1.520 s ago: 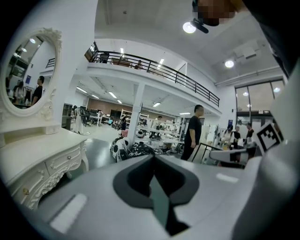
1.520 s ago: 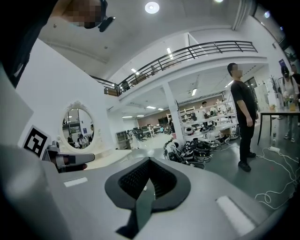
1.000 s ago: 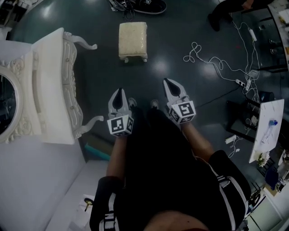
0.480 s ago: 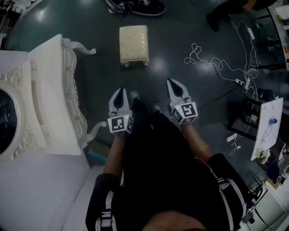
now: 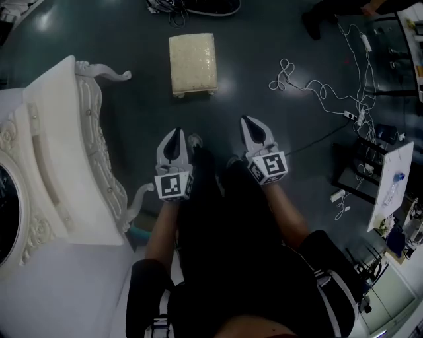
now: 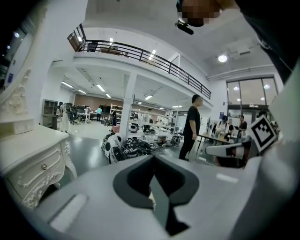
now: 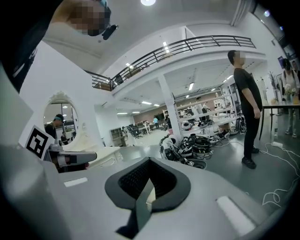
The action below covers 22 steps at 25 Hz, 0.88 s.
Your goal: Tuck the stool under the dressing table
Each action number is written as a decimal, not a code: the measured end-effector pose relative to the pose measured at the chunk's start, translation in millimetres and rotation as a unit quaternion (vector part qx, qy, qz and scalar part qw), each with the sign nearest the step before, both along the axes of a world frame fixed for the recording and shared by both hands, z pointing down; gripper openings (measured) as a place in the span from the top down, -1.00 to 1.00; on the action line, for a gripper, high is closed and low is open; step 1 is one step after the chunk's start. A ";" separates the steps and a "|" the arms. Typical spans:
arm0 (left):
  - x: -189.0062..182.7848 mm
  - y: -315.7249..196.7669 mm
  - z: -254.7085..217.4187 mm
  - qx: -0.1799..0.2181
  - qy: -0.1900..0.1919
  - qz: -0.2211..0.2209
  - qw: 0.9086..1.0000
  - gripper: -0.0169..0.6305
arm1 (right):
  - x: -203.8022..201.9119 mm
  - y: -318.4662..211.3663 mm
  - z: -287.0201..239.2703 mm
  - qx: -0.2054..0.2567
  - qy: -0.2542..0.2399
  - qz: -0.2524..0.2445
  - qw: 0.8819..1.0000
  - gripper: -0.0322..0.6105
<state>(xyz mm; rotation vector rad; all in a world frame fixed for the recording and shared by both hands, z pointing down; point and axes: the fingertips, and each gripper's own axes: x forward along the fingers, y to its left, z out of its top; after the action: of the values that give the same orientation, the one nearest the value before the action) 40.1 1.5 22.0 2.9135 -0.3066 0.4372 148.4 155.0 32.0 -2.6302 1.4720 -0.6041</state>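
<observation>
A cream cushioned stool [image 5: 193, 63] stands alone on the dark floor, far from the white carved dressing table [image 5: 59, 152] at the left. My left gripper [image 5: 175, 133] and right gripper [image 5: 245, 120] hang side by side in front of my body, both pointing toward the stool and well short of it. Both are shut with nothing held. In the left gripper view the shut jaws [image 6: 153, 161] fill the lower frame, with the table's drawer front [image 6: 33, 168] at the left. The right gripper view shows the oval mirror [image 7: 61, 117] beside its shut jaws [image 7: 149, 180].
White cables and a power strip [image 5: 317, 92] trail over the floor at the right. Black shoes [image 5: 211, 6] lie beyond the stool. A white board [image 5: 393, 185] stands at the right edge. A person in black [image 7: 246, 93] stands near a pile of gear [image 7: 192, 147].
The head view has shifted: the dressing table has slid toward the lower left and looms larger. Both grippers stay shut and empty, level with each other, still short of the stool.
</observation>
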 end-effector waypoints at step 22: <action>3.3 -27.0 248.6 -0.008 0.007 -0.064 0.998 0.92 | 30.3 -18.6 249.0 0.007 -0.007 0.014 1.000 0.90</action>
<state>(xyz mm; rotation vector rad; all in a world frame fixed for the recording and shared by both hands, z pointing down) 43.3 -25.5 270.6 2.8581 -0.4816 0.3969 178.7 136.3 281.0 -2.6258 1.4277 -0.6067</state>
